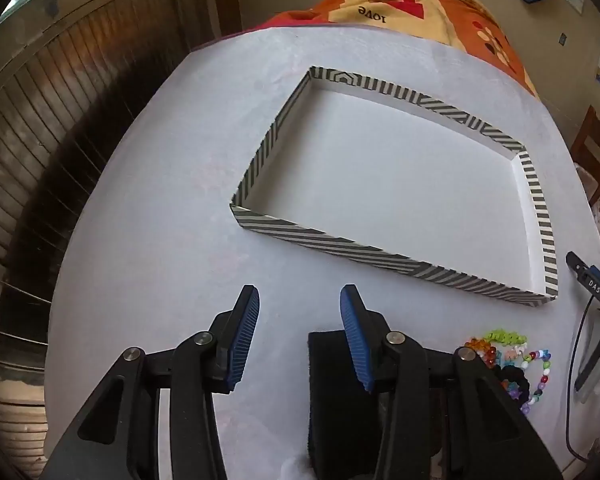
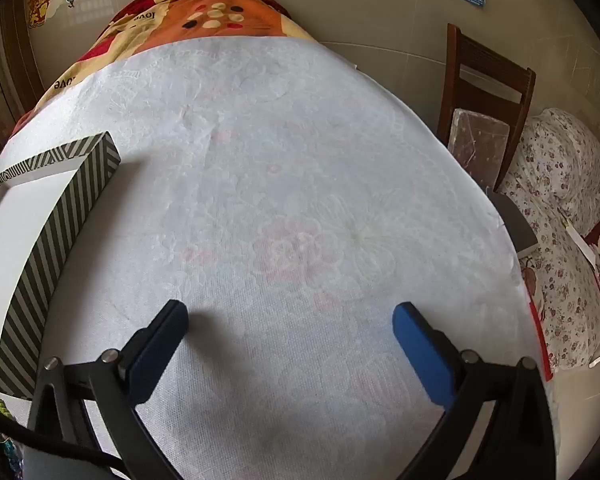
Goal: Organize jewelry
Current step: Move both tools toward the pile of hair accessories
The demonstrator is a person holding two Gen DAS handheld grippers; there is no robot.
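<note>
A shallow tray with a black-and-white striped rim [image 1: 340,244] lies with nothing in it on the white tablecloth; its near corner shows in the right wrist view [image 2: 60,216]. A heap of coloured bead bracelets [image 1: 516,356] lies on the cloth just right of my left gripper [image 1: 300,300]. That gripper is open, and bare cloth shows between its blue pads. A black foam block [image 1: 328,392] lies under its right finger, and neither pad presses on it. My right gripper [image 2: 290,314] stands wide open over bare cloth, to the right of the tray.
A black tool body with a cable [image 1: 596,292] stands at the table's right edge beyond the beads. An orange patterned blanket [image 2: 220,12] covers the far end. A wooden chair [image 2: 488,92] and floral cushions [image 2: 560,208] stand to the right, with a wooden door [image 1: 60,120] to the left.
</note>
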